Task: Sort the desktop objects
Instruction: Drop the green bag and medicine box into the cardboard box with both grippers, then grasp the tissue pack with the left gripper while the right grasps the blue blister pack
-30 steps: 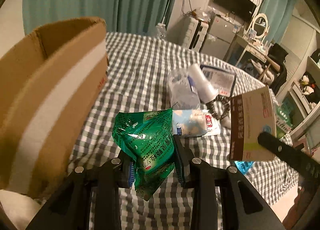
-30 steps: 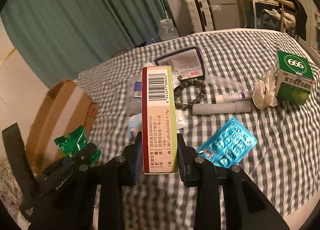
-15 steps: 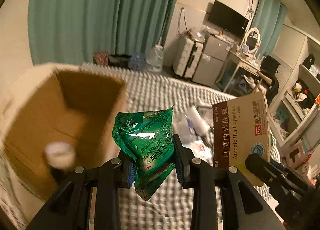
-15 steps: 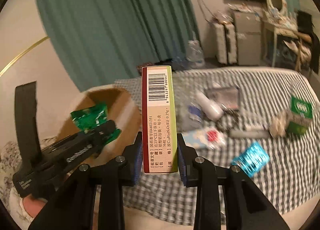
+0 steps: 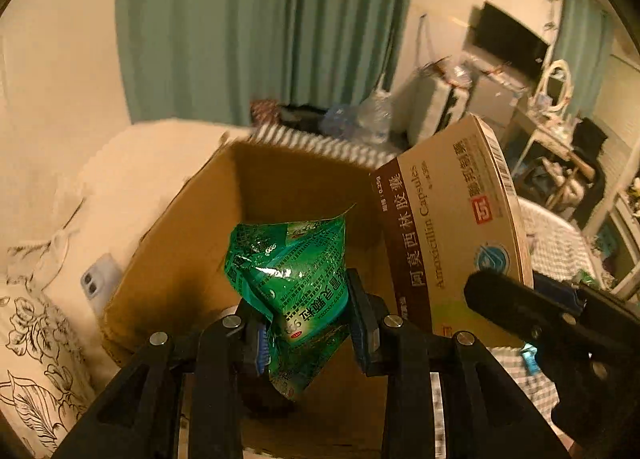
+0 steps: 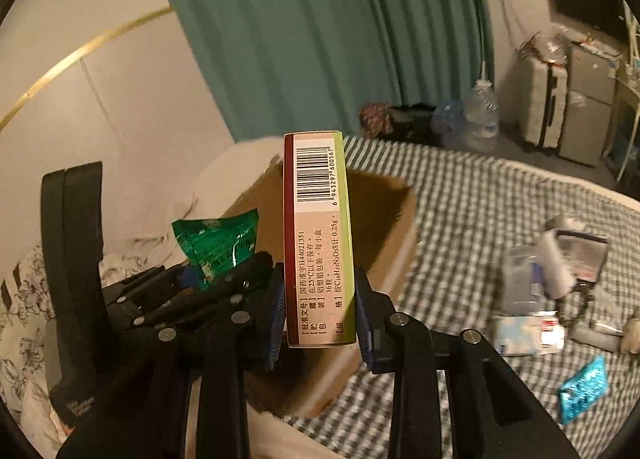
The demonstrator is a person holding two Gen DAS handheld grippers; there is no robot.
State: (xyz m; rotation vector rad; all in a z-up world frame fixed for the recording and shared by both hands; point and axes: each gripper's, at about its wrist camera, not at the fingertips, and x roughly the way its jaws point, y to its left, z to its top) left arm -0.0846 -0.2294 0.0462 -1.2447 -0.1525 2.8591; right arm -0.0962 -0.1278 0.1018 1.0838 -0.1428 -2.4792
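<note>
My left gripper is shut on a crumpled green foil packet and holds it over the open cardboard box. My right gripper is shut on a tan and maroon medicine box, held upright above the box's near edge. The medicine box shows at the right of the left wrist view, close beside the packet. The left gripper and the green packet show at the left of the right wrist view.
The checked tablecloth holds loose items at right: a blue blister pack, a tissue pack, a clear bottle and a dark card. A phone lies on white bedding left of the box.
Both grippers have swung left from the table to the cardboard box, carrying the packet and the medicine box. The box's inside now faces the left camera.
</note>
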